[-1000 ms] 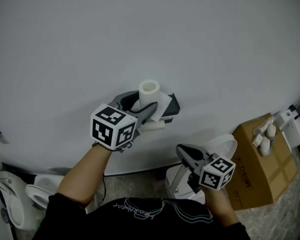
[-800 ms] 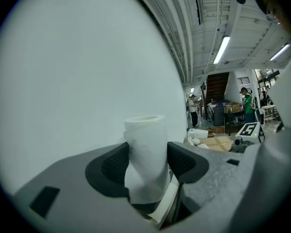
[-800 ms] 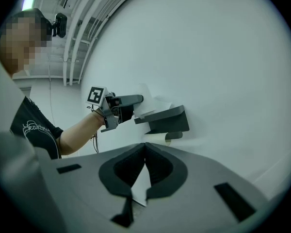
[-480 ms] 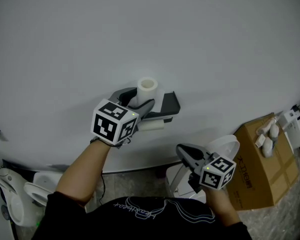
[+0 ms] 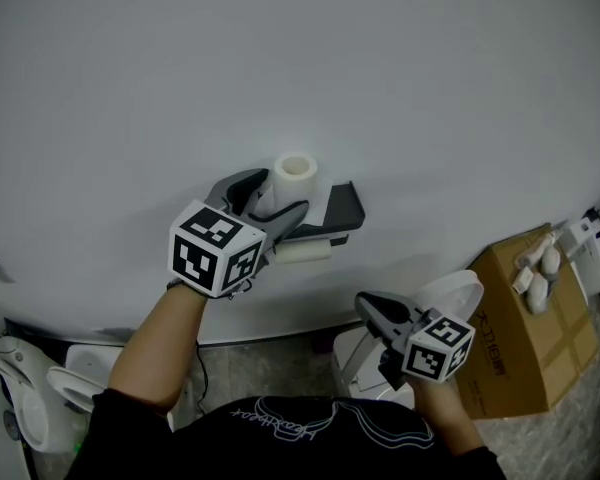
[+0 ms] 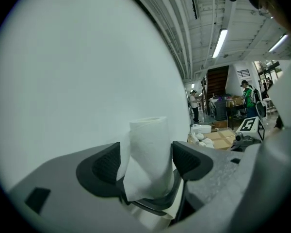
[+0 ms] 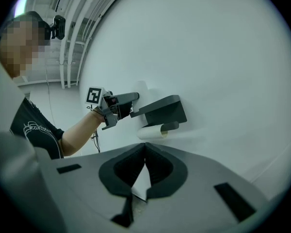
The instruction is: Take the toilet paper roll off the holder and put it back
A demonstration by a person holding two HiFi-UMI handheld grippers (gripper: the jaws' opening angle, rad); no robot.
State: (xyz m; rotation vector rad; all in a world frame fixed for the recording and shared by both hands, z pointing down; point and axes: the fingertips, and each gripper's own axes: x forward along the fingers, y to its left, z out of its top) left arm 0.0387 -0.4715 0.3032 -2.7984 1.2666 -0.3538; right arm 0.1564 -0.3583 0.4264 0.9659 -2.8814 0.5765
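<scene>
A white toilet paper roll stands upright on the top shelf of the dark grey wall holder. My left gripper reaches level around it. In the left gripper view the roll sits between the two pads with a loose sheet hanging at its front. The jaws have just been opening and the pads no longer press on it. A bare cardboard tube lies on the holder's bar below the shelf. My right gripper hangs lower right, shut and empty, and looks at the holder and tube.
The plain white wall backs the holder. A cardboard box with white items on top stands at the right. A white round-lidded fixture is under my right gripper, and white fixtures stand at bottom left.
The left gripper's jaws have spread wider around the roll and its cube has shifted slightly left. The loose sheet seen beside the roll earlier is out of the head view. The right gripper barely moved.
</scene>
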